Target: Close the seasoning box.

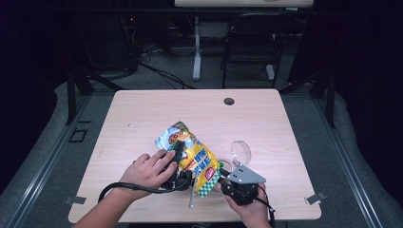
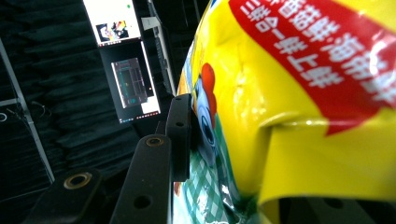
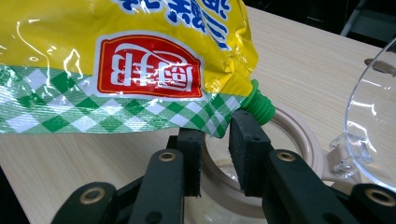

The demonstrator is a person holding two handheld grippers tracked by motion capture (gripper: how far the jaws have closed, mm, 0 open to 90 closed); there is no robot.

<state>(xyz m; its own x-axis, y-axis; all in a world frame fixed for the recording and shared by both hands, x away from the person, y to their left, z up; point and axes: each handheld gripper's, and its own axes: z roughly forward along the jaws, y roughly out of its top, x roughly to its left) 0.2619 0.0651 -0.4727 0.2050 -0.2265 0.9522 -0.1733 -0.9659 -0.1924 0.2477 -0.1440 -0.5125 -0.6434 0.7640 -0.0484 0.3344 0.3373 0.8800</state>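
Near edge of the table (image 1: 142,109), seen from the high view. Right hand (image 1: 252,209) at about 5 o'clock of the table holds the right gripper (image 1: 222,182), grey three-cornered plate on top, pointing toward 10 o'clock. In the right gripper view its jaws stand a little apart, around the lower corner of the yellow pouch (image 3: 126,60) just beside the green spout (image 3: 258,106); one pad touches the checked film, but I cannot tell whether they pinch it.

Directly under that corner: a beige-rimmed jar (image 3: 299,140) standing on the table, mouth up. Its clear lid (image 1: 240,151) is swung open and stands at the jar's 1 o'clock side.

Left hand (image 1: 149,168) at about 7 o'clock holds the left gripper (image 1: 179,153). In the left gripper view its jaws are clamped on the pouch (one black pad pressed flat to the printed face, the film bulging over the other side).

The pouch runs from the jar up toward 11 o'clock, silver crumpled top end (image 1: 168,137) farthest from the person, raised off the table between the two grippers.

Beyond the table: a black chair (image 1: 252,38) and white table leg (image 1: 196,47).
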